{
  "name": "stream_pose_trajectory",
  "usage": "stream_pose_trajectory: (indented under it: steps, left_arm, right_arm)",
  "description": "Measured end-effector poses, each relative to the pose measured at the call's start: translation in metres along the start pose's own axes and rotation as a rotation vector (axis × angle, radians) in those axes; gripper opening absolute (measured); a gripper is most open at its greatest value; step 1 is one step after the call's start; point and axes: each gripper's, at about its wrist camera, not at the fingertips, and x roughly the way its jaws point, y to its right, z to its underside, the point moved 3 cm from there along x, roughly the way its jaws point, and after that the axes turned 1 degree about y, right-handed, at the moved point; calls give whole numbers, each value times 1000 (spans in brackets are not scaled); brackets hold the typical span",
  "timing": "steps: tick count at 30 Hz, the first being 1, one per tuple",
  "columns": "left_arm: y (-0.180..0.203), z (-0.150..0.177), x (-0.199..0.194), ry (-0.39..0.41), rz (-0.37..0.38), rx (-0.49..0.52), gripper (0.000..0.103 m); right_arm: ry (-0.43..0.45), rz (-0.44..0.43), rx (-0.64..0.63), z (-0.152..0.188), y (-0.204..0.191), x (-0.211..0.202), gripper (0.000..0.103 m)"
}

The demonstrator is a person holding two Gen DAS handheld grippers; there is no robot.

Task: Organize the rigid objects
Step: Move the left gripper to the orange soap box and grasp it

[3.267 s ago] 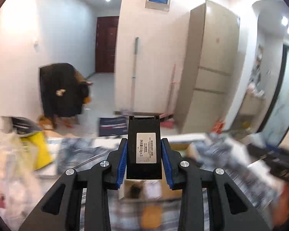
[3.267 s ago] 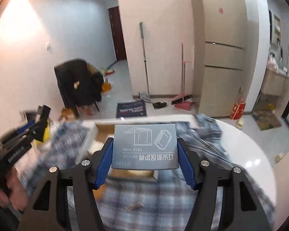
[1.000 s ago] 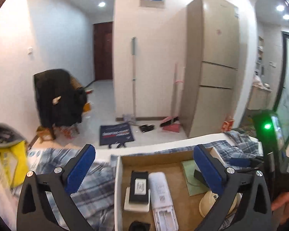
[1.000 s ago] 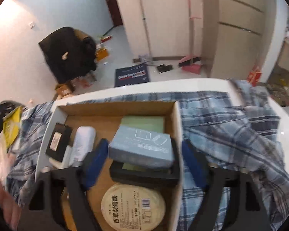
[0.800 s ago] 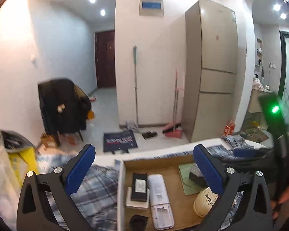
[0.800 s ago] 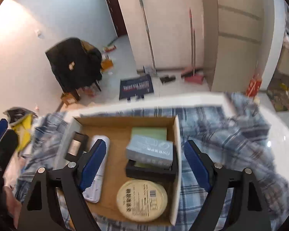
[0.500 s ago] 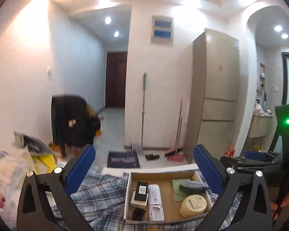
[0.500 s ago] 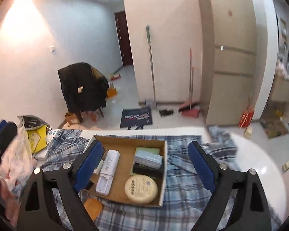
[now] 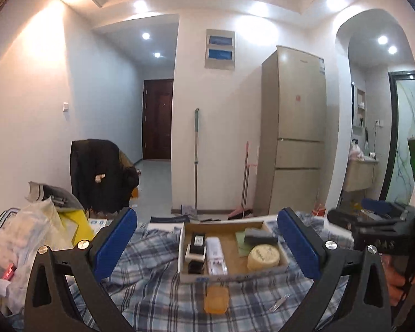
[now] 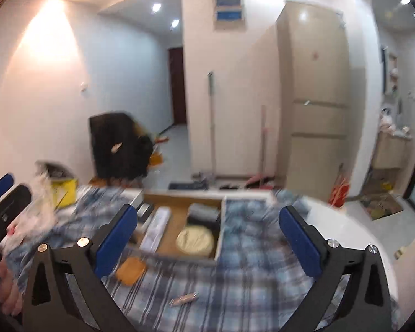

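Observation:
A shallow cardboard box (image 9: pixel 283 260) lies on the plaid cloth. It holds a black battery (image 9: pixel 197 241), a white remote (image 9: pixel 215 254), a grey box on a black case (image 9: pixel 258 238) and a round cream tin (image 9: pixel 263 256). An orange block (image 9: pixel 216 301) and a small metal clip (image 9: pixel 279 304) lie on the cloth in front of it. My left gripper (image 9: pixel 206 244) is open and empty, held back above the cloth. My right gripper (image 10: pixel 207 238) is open and empty too. The box (image 10: pixel 218 235), tin (image 10: pixel 195 239), orange block (image 10: pixel 130 270) and clip (image 10: pixel 184 299) show blurred in the right wrist view.
Plastic bags and a yellow bag (image 9: pixel 33 232) pile up at the left of the table. The white round table edge (image 10: pixel 354 221) curves at the right. A fridge (image 9: pixel 293 130), a broom and a dark chair stand beyond.
Both grippers have let go of their objects, the battery and the grey box, which now lie in the cardboard box. Both have pulled back and up, away from the box.

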Motion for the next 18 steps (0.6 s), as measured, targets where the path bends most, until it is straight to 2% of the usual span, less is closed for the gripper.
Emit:
stream_pose_trajectory:
  steps: [5, 7, 9, 10, 12, 18]
  left_arm:
    - [-7, 27, 23, -74, 8, -13, 103]
    - [-9, 40, 38, -110, 9, -20, 103]
    - [-11, 60, 57, -171, -11, -35, 103]
    - [-11, 73, 70, -236, -17, -21, 103]
    - [-14, 88, 85, -315, -15, -20, 103]
    - [-9, 101, 116, -509, 87, -57, 103]
  right_arm:
    - [-119, -43, -7, 35, -5, 33, 102]
    - [-167, -37, -18, 48, -5, 47, 99]
    - [-210, -38, -25, 58, -4, 60, 98]
    - [-226, -40, -27, 64, -4, 63, 97]
    - [-255, -29, -29, 71, 2, 69, 95]
    - [-275, 14, 10, 75, 23, 73, 94]
